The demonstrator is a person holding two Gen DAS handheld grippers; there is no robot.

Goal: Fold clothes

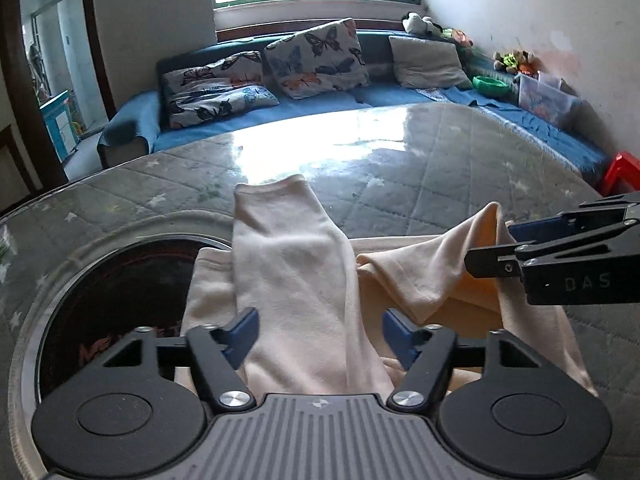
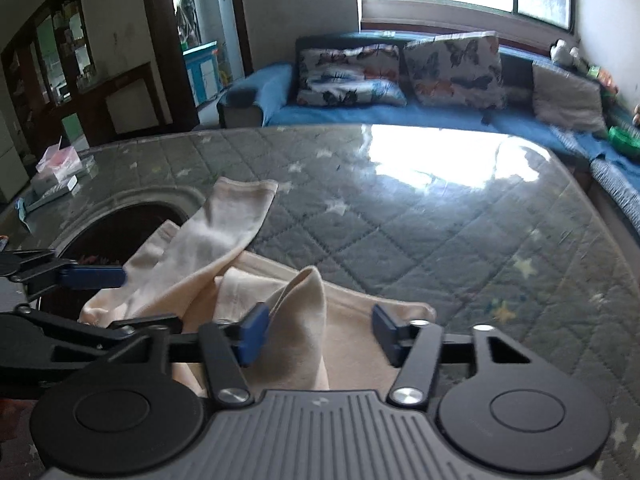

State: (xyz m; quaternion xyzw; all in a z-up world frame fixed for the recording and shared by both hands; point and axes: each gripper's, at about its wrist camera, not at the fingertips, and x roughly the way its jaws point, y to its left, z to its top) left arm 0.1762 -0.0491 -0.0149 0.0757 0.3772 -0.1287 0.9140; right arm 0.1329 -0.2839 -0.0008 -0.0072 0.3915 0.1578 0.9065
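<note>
A cream garment (image 1: pixel 296 260) lies crumpled on the quilted grey table (image 1: pixel 400 184), near its front edge. One long sleeve-like part (image 1: pixel 276 200) stretches away from me, over the rim of a round dark recess (image 1: pixel 120 280). My left gripper (image 1: pixel 320 334) hovers open just above the garment, its blue pads on either side of that long part. My right gripper (image 2: pixel 320 332) is open too, over the garment's right portion (image 2: pixel 352 344). A raised fold (image 2: pixel 308 296) stands up against its left pad. In the left wrist view the right gripper (image 1: pixel 504 246) comes in from the right edge, beside that fold (image 1: pixel 480 232).
A blue sofa (image 1: pixel 320 104) with butterfly cushions runs behind the table, under the window. A red stool (image 1: pixel 620 172) stands at the far right. A tissue box and small items (image 2: pixel 60 164) sit on the table's far left. The left gripper (image 2: pixel 116 300) shows at the left edge.
</note>
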